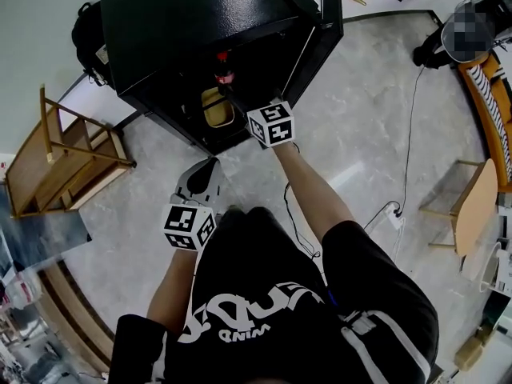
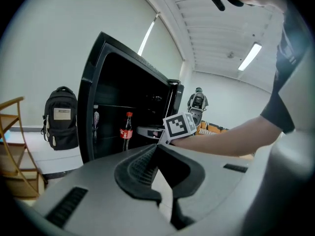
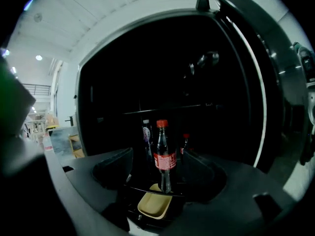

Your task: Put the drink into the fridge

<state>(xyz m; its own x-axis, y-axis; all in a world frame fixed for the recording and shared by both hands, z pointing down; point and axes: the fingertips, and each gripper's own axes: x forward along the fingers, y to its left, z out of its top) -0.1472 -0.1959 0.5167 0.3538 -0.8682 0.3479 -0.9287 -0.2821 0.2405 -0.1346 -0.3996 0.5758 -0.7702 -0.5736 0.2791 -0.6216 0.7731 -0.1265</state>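
A cola bottle (image 3: pixel 164 159) with a red cap and red label stands upright at the front of a shelf inside the open black fridge (image 1: pixel 200 14). The head view shows only the cola bottle's cap (image 1: pixel 225 68); in the left gripper view the cola bottle (image 2: pixel 127 127) shows small. My right gripper (image 3: pixel 162 173) is open just in front of it, one jaw to each side, neither touching it. In the head view the right gripper (image 1: pixel 232 96) reaches into the fridge mouth. My left gripper (image 1: pixel 200 184) hangs back over the floor, shut and empty; in its own view the left gripper (image 2: pixel 156 149) has its pads together.
A yellow tray (image 3: pixel 154 203) lies below the shelf. Other bottles (image 3: pixel 146 132) stand deeper inside. The fridge door (image 3: pixel 246 58) is swung open on the right. A wooden rack (image 1: pixel 64 154), a backpack (image 2: pixel 61 117), a wooden chair (image 1: pixel 472 206) and a floor cable (image 1: pixel 396 214) surround me.
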